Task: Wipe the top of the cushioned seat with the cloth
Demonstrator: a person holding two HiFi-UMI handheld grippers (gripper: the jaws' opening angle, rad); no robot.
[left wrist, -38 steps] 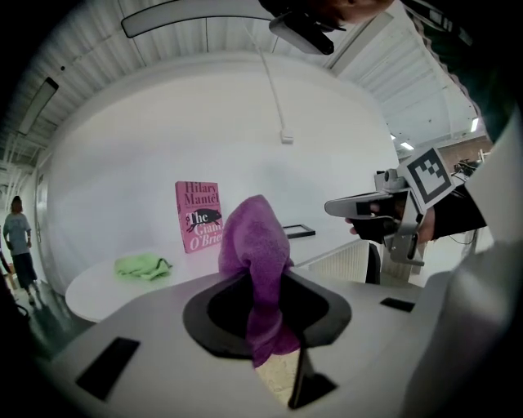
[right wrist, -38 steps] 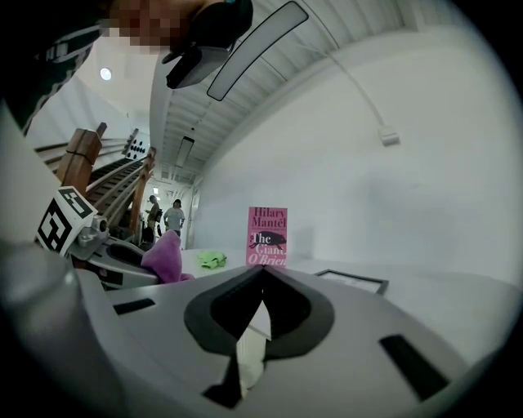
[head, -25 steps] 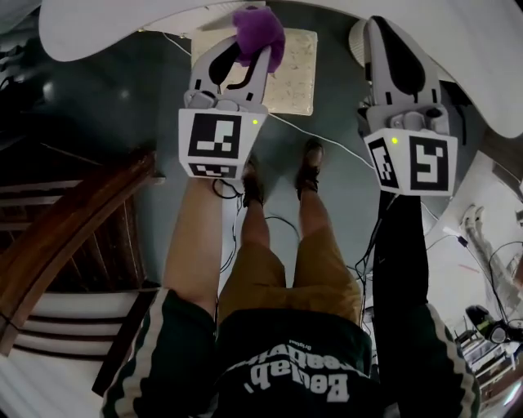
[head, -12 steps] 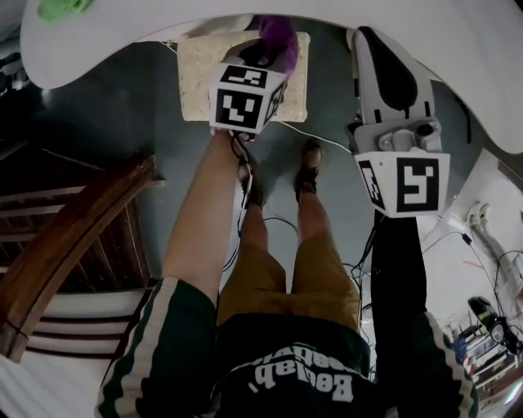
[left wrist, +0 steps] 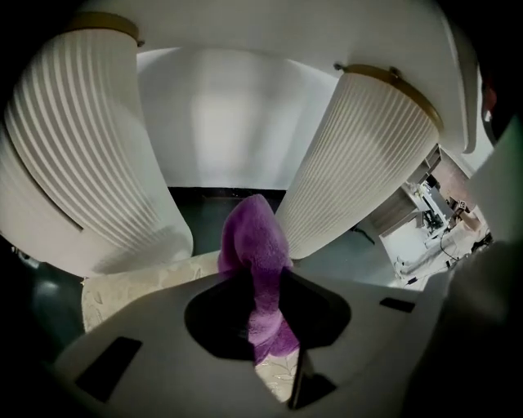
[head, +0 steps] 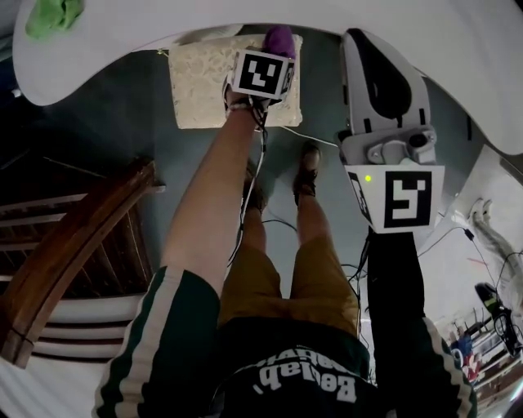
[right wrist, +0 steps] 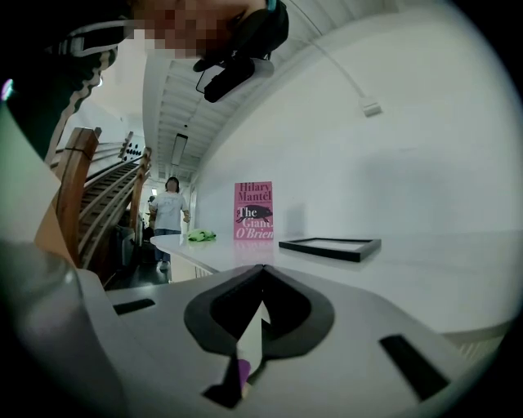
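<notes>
While our left gripper [left wrist: 260,273] pinches the purple cloth [left wrist: 253,233] over the cushioned seat [head: 196,77], the fingers of our right gripper [right wrist: 261,276] press together.

Cloth [head: 279,37] over seat [head: 200,82]; seat seemingly under table [head: 163,20].

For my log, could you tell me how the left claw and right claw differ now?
The left claw is shut on the purple cloth; the right claw is shut on nothing. The left claw is low over the cushion; the right claw is at the height of the table. Both are shut.
</notes>
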